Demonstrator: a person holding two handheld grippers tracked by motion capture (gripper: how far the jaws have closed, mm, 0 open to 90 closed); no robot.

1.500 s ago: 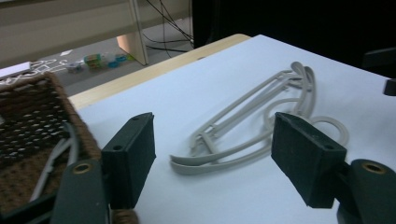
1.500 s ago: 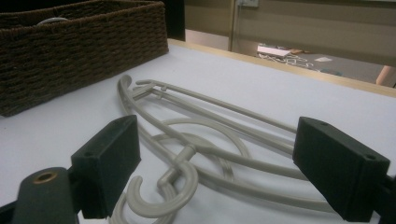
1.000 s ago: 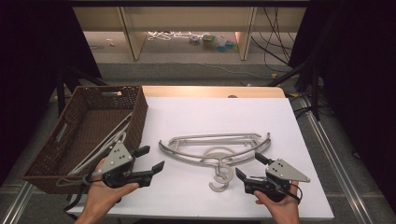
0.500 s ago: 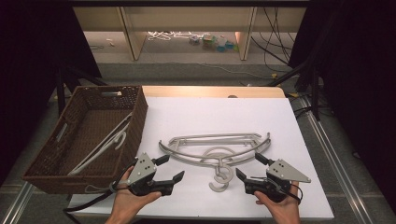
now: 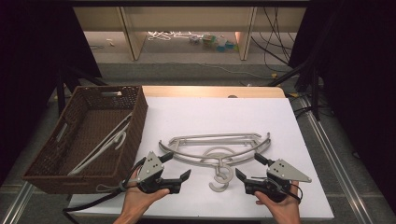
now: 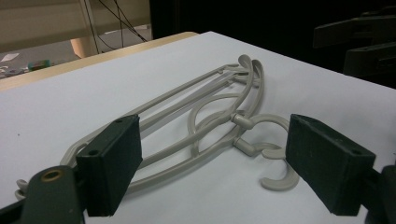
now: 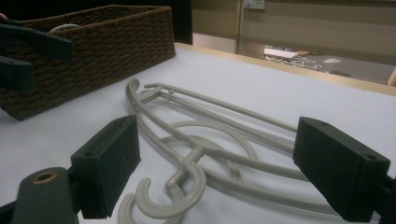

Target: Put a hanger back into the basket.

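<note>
Two grey hangers (image 5: pixel 215 150) stacked flat on white table (image 5: pixel 205 112), long axis across table, left to right; hooks (image 5: pixel 220 178) point toward person's edge. Left gripper (image 5: pixel 175 169) near stack's left end, jaws spread wide, have just been opening, nothing between them. Right gripper (image 5: pixel 250 167) near right end, jaws spread, empty. Hooks lie between grippers, touching neither. Third hanger (image 5: pixel 103 145) in wicker basket (image 5: pixel 135 122) at left
</note>
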